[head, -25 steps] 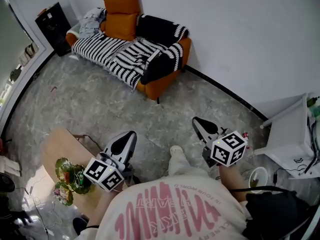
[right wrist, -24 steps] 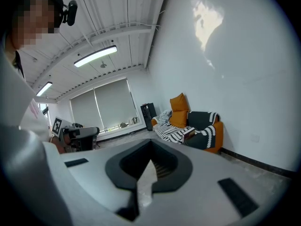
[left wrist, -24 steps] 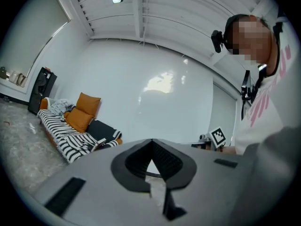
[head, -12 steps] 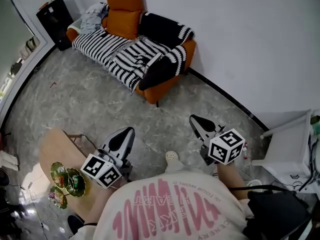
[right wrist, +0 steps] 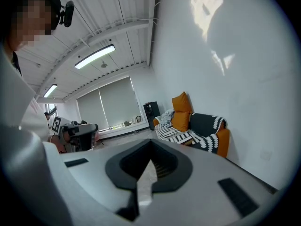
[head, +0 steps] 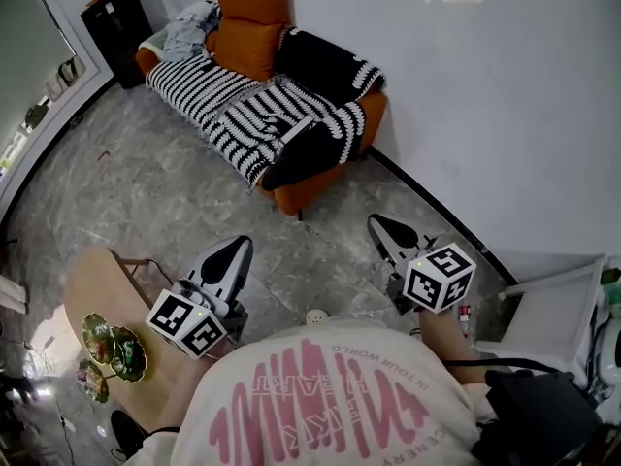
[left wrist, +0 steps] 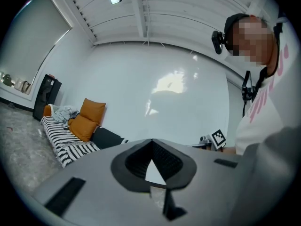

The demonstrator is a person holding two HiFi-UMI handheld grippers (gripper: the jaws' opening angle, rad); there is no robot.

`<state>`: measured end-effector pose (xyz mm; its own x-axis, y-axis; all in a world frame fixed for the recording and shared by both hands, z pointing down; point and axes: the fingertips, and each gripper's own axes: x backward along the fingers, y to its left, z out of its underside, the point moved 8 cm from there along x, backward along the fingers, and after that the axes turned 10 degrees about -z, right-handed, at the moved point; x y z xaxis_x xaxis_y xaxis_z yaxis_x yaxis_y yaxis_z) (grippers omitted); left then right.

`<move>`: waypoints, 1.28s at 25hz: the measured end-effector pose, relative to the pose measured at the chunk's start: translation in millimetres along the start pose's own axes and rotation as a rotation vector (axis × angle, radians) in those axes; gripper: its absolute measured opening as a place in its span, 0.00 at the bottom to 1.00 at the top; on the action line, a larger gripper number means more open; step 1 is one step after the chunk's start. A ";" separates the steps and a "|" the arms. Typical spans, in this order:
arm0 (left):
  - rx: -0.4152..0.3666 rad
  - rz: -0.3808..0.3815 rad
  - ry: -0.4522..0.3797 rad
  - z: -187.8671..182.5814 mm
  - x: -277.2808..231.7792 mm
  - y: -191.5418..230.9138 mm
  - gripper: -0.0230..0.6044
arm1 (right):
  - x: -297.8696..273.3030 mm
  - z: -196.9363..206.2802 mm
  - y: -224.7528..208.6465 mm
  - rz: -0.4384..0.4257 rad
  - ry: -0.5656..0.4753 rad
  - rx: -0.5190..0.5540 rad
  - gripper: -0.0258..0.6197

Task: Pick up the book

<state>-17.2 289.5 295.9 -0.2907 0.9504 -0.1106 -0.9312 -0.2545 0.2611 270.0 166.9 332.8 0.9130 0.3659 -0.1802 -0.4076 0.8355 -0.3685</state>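
Left gripper (head: 241, 244) and right gripper (head: 376, 223): jaws clenched, empty (tapered grey shells). Striped blanket (head: 223, 105) drapes orange sofa (head: 312, 175) at 12 o'clock.

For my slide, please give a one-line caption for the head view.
Person faces an orange sofa under a striped blanket, left claw and right claw both shut and empty.

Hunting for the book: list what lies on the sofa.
Striped blanket, two orange cushions, crumpled clothes, a flat book-like thing. The blanket hides most of the sofa seat.
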 end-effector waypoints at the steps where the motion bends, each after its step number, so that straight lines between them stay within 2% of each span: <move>1: 0.000 -0.006 -0.003 0.6 -4.7 0.2 0.05 | -1.7 -1.1 -6.7 -0.003 0.003 -0.002 0.05; 10: 0.006 -0.029 0.014 10.2 -29.6 3.3 0.05 | -15.1 -2.9 -38.1 -0.026 0.025 -0.015 0.05; 21: 0.011 -0.038 0.036 6.6 -49.7 20.2 0.05 | -38.8 -2.5 -52.4 -0.043 0.065 -0.037 0.05; 28: 0.038 -0.045 0.040 6.3 -68.7 53.9 0.05 | -67.3 -5.7 -67.4 -0.027 0.083 -0.044 0.05; 32: 0.039 -0.027 0.045 -6.3 -87.3 75.0 0.05 | -92.8 -17.2 -75.2 -0.031 0.097 -0.061 0.05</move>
<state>-63.1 186.3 319.1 -0.2757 0.9476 -0.1614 -0.9300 -0.2205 0.2940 215.6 63.1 361.6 0.9206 0.2963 -0.2544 -0.3821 0.8181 -0.4297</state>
